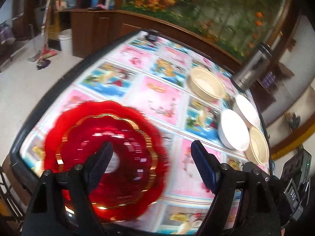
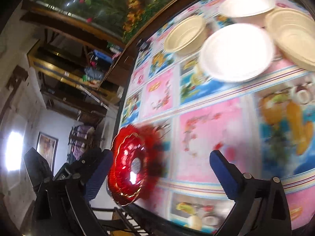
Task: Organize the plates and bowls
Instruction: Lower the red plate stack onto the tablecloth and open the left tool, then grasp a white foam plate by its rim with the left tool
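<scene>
A stack of red scalloped plates with gold rims [image 1: 106,153] lies on the table near its front left corner; the right wrist view shows the red plates [image 2: 130,167] too. My left gripper [image 1: 151,155] hovers open above the plates' right part, nothing between its blue pads. My right gripper [image 2: 160,163] is open wide over the tablecloth, its left finger beside the plates' edge. Far right stand a cream bowl [image 1: 206,83], two white bowls [image 1: 233,129] [image 1: 248,111] and another cream bowl [image 1: 258,145]. All is motion-blurred.
The table [image 1: 157,100] has a colourful picture tablecloth and a dark rim. A steel flask [image 1: 254,66] stands behind the bowls, and a small dark object [image 1: 152,35] sits at the far edge. Wooden cabinets and a flower mural lie beyond; a chair back is below the near edge.
</scene>
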`<state>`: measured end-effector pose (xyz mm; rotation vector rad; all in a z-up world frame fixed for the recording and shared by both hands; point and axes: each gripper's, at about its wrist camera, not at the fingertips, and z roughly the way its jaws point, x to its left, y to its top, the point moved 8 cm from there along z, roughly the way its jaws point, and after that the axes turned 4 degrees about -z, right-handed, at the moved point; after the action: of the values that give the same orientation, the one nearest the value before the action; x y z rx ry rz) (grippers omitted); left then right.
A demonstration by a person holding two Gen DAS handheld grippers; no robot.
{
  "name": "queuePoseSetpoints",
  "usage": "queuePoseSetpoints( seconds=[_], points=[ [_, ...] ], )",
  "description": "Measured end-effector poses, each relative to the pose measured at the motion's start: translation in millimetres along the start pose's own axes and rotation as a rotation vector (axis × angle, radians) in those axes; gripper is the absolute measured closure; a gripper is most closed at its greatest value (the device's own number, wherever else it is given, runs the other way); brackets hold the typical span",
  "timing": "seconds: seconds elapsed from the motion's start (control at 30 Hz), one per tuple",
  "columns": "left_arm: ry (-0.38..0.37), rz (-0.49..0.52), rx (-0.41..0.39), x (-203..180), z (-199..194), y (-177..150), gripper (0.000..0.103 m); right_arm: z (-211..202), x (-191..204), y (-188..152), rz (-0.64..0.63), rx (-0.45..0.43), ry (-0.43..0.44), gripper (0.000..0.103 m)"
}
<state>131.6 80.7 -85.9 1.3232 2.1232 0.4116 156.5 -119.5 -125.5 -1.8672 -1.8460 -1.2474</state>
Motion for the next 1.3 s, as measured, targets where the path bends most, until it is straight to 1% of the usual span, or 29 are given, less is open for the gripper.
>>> queuePoseSetpoints(
  seconds=[0.2, 0.27, 0.33, 0.5, 0.6, 0.73, 0.83, 0.9, 1.07, 1.13, 1.23, 1.27, 1.3],
  points=[
    [-0.053, 0.045, 0.095, -48.9, 29.9, -8.3, 0.021, -35.2, -49.1, 22.5, 0.093, -0.094, -0.043, 0.003],
    [-0.061, 0.066, 0.121, -63.5, 40.0, -11.2, 0.021, -43.7, -63.2, 28.9, 0.124, -0.117, -0.052, 0.003],
    [-0.073, 0.078, 0.128, -76.6, 46.8, -12.6, 0.021, -51.2, -74.8, 35.8, 0.149, -0.138, -0.057, 0.003],
    [-0.084, 0.095, 0.169, -102.5, 68.8, -13.9, 0.021, -56.8, -92.2, 49.8, 0.189, -0.161, -0.052, 0.003],
    [-0.103, 0.085, 0.189, -114.3, 80.9, -13.4, 0.021, -55.0, -100.8, 59.1, 0.211, -0.167, -0.049, 0.003],
    [-0.098, 0.077, 0.186, -125.1, 96.0, -8.9, 0.021, -50.7, -109.1, 67.1, 0.232, -0.169, -0.045, 0.004],
    [-0.091, 0.099, 0.187, -134.6, 107.7, -7.6, 0.022, -46.3, -113.4, 77.1, 0.236, -0.171, -0.047, 0.007],
    [-0.082, 0.107, 0.192, -137.8, 114.5, -7.2, 0.022, -41.7, -115.7, 83.5, 0.233, -0.173, -0.05, 0.011],
    [-0.091, 0.109, 0.192, -148.2, 126.7, -8.6, 0.022, -29.5, -122.4, 93.7, 0.234, -0.155, -0.063, 0.018],
    [-0.07, 0.125, 0.178, -151.3, 131.6, -7.8, 0.022, -23.1, -124.0, 99.0, 0.231, -0.152, -0.068, 0.02],
    [-0.07, 0.134, 0.17, -155.7, 136.3, -7.0, 0.022, -15.9, -127.3, 104.6, 0.227, -0.15, -0.086, 0.026],
    [-0.061, 0.142, 0.162, -156.4, 138.0, -6.1, 0.023, -13.6, -127.6, 105.9, 0.225, -0.146, -0.087, 0.03],
    [-0.054, 0.148, 0.156, -156.6, 139.6, -5.4, 0.029, -11.3, -128.0, 107.0, 0.219, -0.141, -0.095, 0.035]
  ],
)
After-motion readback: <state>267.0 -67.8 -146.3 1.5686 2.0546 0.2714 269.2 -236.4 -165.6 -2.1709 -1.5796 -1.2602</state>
